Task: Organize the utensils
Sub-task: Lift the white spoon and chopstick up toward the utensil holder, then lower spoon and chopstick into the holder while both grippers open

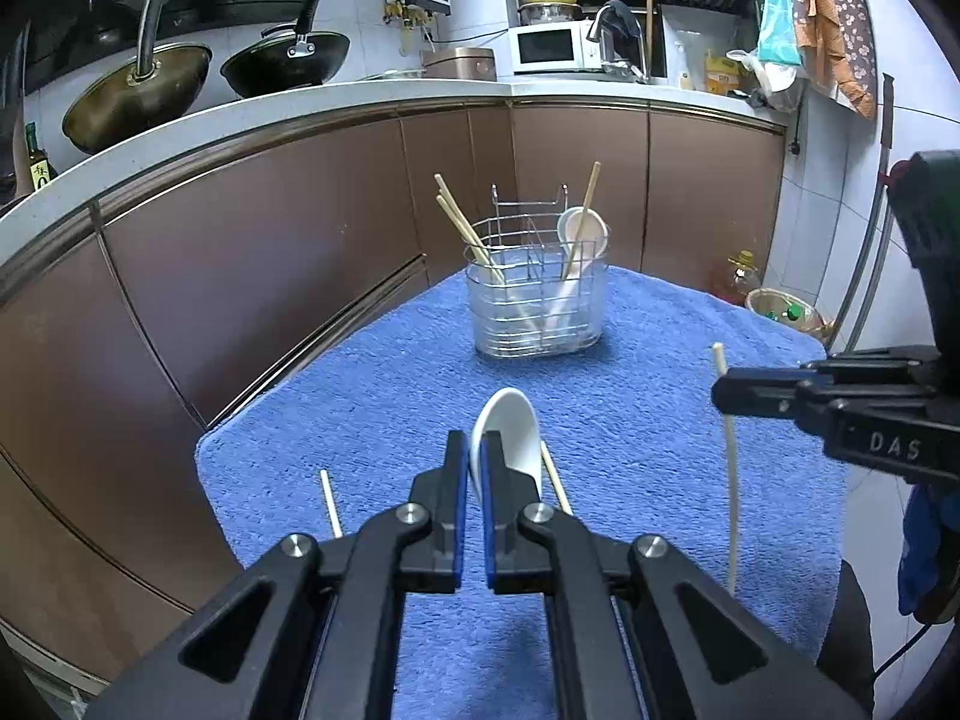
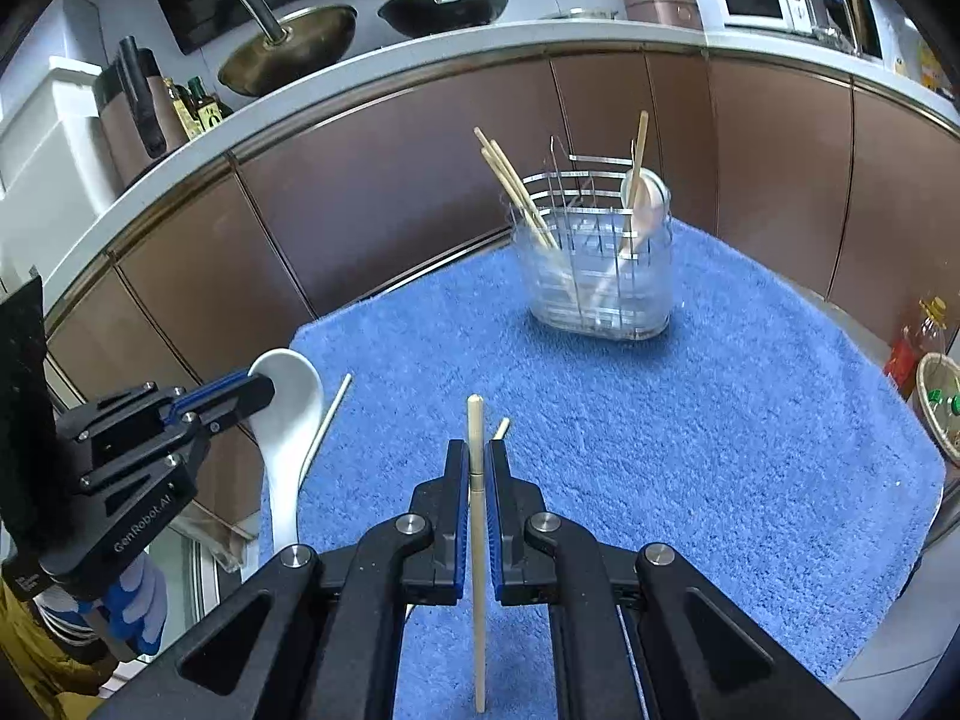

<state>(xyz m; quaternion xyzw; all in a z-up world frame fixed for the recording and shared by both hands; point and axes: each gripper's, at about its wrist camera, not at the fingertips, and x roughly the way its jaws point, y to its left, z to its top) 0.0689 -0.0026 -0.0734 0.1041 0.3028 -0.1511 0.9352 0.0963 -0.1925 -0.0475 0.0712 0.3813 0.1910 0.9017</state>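
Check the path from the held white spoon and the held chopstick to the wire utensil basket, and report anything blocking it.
Nothing visible blocks it. Only bare blue fleece mat lies between the white ceramic spoon, the pale wooden chopstick and the wire utensil basket; two loose chopsticks lie flat nearby.

Your left gripper (image 1: pixel 474 468) hides the white spoon's (image 1: pixel 507 438) handle behind its fingers — only the bowl shows ahead. A loose chopstick (image 1: pixel 555 483) just right of it vanishes under the linkage. Beyond both grippers, the utensil holder's (image 2: pixel 600 276) clear wall blurs the lower ends of what stands inside — the compartments are unclear.
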